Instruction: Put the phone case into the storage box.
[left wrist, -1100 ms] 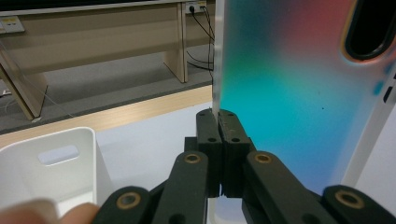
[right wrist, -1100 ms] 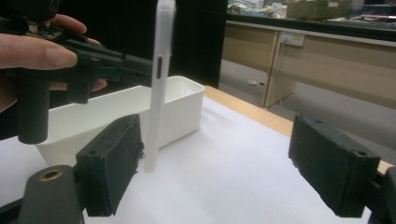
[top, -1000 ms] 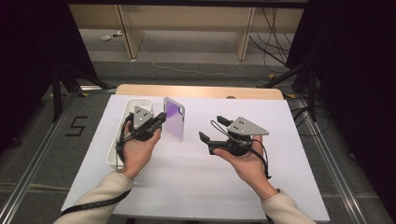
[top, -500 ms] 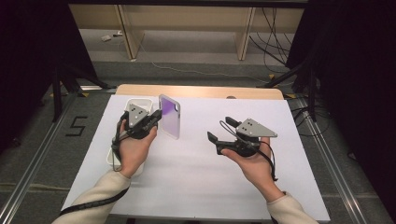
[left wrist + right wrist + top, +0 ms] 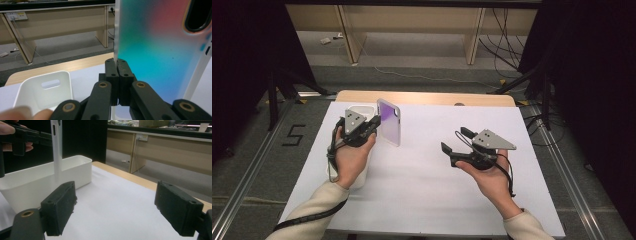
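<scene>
An iridescent phone case (image 5: 389, 122), purple from above and teal to pink up close (image 5: 155, 45), stands upright on its long edge over the white table. My left gripper (image 5: 374, 122) is shut on the case's left edge, its black jaws pressed together on the thin rim (image 5: 116, 62). In the right gripper view the case's white edge (image 5: 57, 147) hangs from the left gripper (image 5: 25, 136) at the upper left. My right gripper (image 5: 455, 140) sits right of centre, open, with nothing between its pads (image 5: 117, 205).
A long white bin (image 5: 359, 107) lies under and behind my left hand, its end wall with a handle slot (image 5: 67, 82) close by and its side (image 5: 45, 182) facing the right gripper. The table's wooden far edge (image 5: 427, 97) runs behind. Cables and desk legs stand beyond.
My right hand has drifted to the right, away from the case, still open. The left hand and the case have hardly moved.
</scene>
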`<state>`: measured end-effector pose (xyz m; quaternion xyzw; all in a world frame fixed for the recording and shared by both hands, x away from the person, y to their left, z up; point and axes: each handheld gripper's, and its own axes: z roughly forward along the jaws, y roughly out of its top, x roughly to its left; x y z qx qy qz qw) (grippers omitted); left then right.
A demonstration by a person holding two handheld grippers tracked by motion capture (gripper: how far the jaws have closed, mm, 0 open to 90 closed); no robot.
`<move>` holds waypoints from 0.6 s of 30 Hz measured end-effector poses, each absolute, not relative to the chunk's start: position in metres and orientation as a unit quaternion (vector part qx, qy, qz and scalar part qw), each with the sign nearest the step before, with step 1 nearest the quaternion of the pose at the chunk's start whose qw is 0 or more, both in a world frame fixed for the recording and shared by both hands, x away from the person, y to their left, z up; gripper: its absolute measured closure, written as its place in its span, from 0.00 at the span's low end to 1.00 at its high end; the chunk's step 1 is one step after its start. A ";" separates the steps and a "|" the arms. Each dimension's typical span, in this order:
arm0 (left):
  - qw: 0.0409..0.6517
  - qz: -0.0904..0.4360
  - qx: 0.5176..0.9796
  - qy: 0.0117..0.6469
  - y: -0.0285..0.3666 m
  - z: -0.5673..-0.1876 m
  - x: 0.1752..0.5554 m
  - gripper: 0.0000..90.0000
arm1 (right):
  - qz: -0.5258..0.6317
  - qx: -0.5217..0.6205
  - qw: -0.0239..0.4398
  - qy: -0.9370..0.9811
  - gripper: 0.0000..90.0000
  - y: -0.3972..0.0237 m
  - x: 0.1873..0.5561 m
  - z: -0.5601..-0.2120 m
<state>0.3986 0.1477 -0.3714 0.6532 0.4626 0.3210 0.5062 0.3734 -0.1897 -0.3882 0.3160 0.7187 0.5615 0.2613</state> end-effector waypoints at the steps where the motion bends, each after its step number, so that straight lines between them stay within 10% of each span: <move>1: 0.506 0.322 0.653 0.463 0.148 -0.371 0.399 0.98 | 0.562 0.317 0.262 0.718 0.21 -0.191 0.373 -0.389; 18: 0.505 0.329 0.644 0.471 0.157 -0.368 0.400 0.98 | 0.560 0.324 0.272 0.712 0.21 -0.208 0.369 -0.389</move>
